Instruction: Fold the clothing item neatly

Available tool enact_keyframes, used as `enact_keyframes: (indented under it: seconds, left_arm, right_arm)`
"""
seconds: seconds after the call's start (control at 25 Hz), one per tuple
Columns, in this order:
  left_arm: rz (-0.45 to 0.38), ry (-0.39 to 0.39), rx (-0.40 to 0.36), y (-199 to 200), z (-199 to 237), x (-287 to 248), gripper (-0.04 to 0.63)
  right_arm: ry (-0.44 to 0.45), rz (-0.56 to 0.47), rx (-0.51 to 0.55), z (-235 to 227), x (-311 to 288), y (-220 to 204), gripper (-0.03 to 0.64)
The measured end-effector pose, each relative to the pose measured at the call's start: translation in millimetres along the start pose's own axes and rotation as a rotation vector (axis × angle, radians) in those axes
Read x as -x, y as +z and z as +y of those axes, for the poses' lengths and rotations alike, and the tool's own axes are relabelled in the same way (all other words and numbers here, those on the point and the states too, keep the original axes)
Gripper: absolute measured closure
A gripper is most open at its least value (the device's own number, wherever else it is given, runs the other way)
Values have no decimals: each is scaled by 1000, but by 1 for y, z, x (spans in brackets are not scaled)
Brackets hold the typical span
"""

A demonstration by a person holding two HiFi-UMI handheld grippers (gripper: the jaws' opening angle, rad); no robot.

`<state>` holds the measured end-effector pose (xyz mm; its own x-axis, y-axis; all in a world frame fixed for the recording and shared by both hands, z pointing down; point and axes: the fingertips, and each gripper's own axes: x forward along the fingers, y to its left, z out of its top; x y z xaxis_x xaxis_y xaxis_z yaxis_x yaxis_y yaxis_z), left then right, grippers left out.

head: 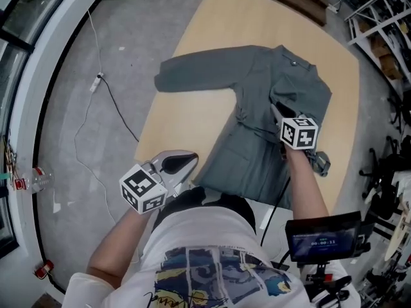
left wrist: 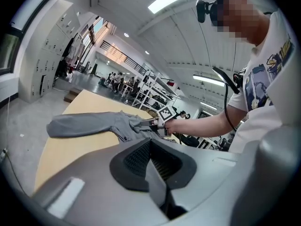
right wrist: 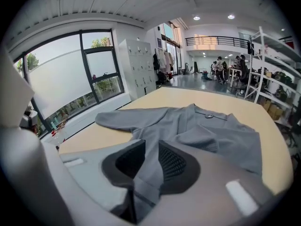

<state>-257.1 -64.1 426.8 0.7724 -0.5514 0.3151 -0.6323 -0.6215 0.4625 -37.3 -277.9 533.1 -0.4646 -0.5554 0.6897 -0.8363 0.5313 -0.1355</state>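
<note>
A grey long-sleeved garment (head: 257, 88) lies spread on the wooden table (head: 192, 117). One sleeve stretches out to the left; the other is folded in over the body. My right gripper (head: 277, 110) hovers above the garment's middle, near the waist seam. In the right gripper view its pads stand apart, and grey cloth (right wrist: 188, 126) shows in the gap of the gripper (right wrist: 146, 166). My left gripper (head: 191, 159) is shut and holds nothing, off the table's near left corner. The left gripper view shows its jaws (left wrist: 153, 161) meeting, with the garment (left wrist: 94, 124) beyond.
A white cable (head: 96, 108) trails over the grey floor left of the table. Metal shelving (head: 385, 18) crowds the right side. A small screen (head: 324, 236) sits by my right elbow. A window wall (head: 26, 56) runs along the far left.
</note>
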Motion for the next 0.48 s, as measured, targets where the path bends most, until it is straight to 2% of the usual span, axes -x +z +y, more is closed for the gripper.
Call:
enact_keyframes:
  seconds: [0.28, 0.48]
  left_arm:
    - [-21, 30, 18, 5, 24, 13, 592]
    - [-25, 121, 28, 5, 74, 22, 591]
  right_arm:
    - [65, -17, 25, 74, 54, -1, 540]
    - [107, -25, 35, 113, 85, -13, 540]
